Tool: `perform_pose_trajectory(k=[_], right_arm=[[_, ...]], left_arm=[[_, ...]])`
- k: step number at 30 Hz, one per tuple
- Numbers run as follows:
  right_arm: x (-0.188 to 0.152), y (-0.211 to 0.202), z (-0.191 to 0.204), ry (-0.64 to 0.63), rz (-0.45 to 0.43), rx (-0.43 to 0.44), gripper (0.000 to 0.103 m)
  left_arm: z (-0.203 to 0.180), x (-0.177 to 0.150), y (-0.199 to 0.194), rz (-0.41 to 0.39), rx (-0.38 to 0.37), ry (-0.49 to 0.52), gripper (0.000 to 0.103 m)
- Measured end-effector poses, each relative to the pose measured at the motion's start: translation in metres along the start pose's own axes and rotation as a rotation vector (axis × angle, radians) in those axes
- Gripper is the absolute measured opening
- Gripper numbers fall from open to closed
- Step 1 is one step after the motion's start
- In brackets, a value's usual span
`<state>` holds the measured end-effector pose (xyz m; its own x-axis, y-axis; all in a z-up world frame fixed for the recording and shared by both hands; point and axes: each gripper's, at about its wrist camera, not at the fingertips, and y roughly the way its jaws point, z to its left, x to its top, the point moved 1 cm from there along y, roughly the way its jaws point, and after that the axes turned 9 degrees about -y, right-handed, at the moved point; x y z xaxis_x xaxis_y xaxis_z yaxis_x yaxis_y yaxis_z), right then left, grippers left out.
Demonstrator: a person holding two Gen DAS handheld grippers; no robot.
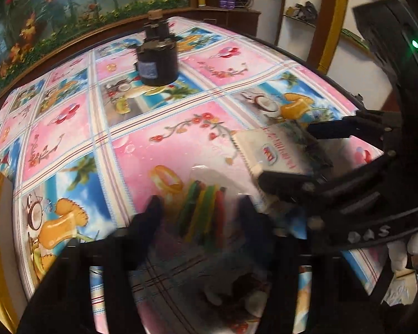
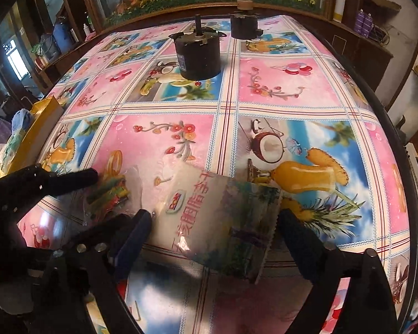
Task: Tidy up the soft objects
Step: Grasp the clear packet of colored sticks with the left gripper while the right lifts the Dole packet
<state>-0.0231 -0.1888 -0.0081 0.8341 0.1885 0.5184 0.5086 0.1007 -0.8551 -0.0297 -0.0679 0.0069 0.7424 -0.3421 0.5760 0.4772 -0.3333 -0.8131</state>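
While your right gripper (image 2: pixel 213 232) stands spread around the printed snack pouch (image 2: pixel 223 220), its two fingers sit either side of the pack without clearly pressing it, so you hold nothing firmly yet. Your left gripper (image 1: pixel 199 208) is likewise spread, its blurred fingers flanking the clear bag of coloured strips (image 1: pixel 203 208), which lies flat on the patterned tablecloth (image 1: pixel 153 144) just beside the pouch. In the right wrist view the two packs touch or overlap at their near edges, so closing on one may drag the other along. Both wrappers look slick and soft, and I judge that a pinch near an edge could let the pack slide out or crumple. Your two tools are close together, and their fingers could knock if you close them at once. Farther out stand two black cylindrical motors (image 2: pixel 198 55), well apart from the packs. At the left table edge a gold-sided box (image 2: pixel 39 130) holds soft items, probably your target.
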Motion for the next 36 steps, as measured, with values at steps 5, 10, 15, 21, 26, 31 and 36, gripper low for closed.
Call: perform_pose_trajectory(k=[5,10,15,21,26,31,36], right_arm=[[-0.003,-0.009,-0.008,0.044,-0.016,0.053,0.069],[-0.004,-0.014,-0.012,0.08,-0.008,0.135,0.004],[-0.011,-0.018,-0.013,0.112,-0.031,0.208,0.012],[-0.007,-0.046,0.022,-0.16,-0.137,0.193,0.097],[0.003,-0.03,0.065,-0.478,-0.097,0.11,0.097],[0.012,-0.002,0.076,-0.539,-0.029,0.169,0.097],[0.007,0.011,0.076,-0.507,-0.01,0.216,0.098]], left_arm=[[0.002,0.0,-0.001,0.007,-0.028,-0.035,0.019],[0.011,-0.005,-0.016,-0.016,-0.062,-0.091,0.014],[0.017,-0.012,-0.044,-0.057,-0.097,-0.124,0.014],[0.033,-0.022,-0.063,-0.058,-0.098,-0.174,0.014],[0.053,-0.032,-0.044,0.001,-0.071,-0.24,0.014],[0.054,-0.038,-0.032,0.019,-0.077,-0.254,0.02],[0.052,-0.034,-0.029,-0.001,-0.09,-0.26,0.046]])
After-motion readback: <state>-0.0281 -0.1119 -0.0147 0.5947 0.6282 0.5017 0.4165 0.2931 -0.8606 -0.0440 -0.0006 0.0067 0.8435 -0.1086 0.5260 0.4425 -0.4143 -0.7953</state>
